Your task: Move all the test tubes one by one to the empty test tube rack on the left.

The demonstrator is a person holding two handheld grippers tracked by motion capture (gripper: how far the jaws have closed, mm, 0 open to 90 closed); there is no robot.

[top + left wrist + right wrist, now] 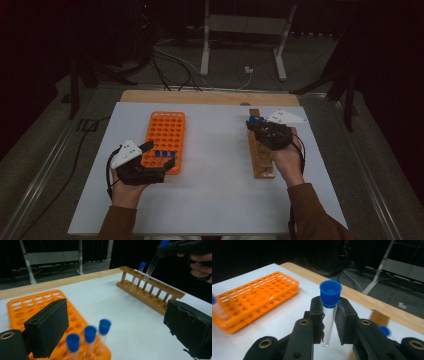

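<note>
An orange tube rack [166, 131] [30, 302] [254, 300] lies left of centre on the white sheet, with three blue-capped tubes [164, 154] [90, 335] standing in its near row. My left gripper [157, 157] [117, 327] is open at that near end, jaws wide apart and nothing between them. A wooden rack [262, 155] [150, 293] lies to the right with one capped tube [139, 271] [384, 330] in its far end. My right gripper [256, 126] [329, 315] is shut on a clear blue-capped tube [329, 307] [153, 263], held upright over the wooden rack's far end.
The white sheet [215, 190] covers a wooden table whose bare strip [210, 97] shows at the back. Beyond it stand a grey metal frame [245, 25] and loose cables [170, 65] on the floor. Aluminium rails [45, 165] run along both sides.
</note>
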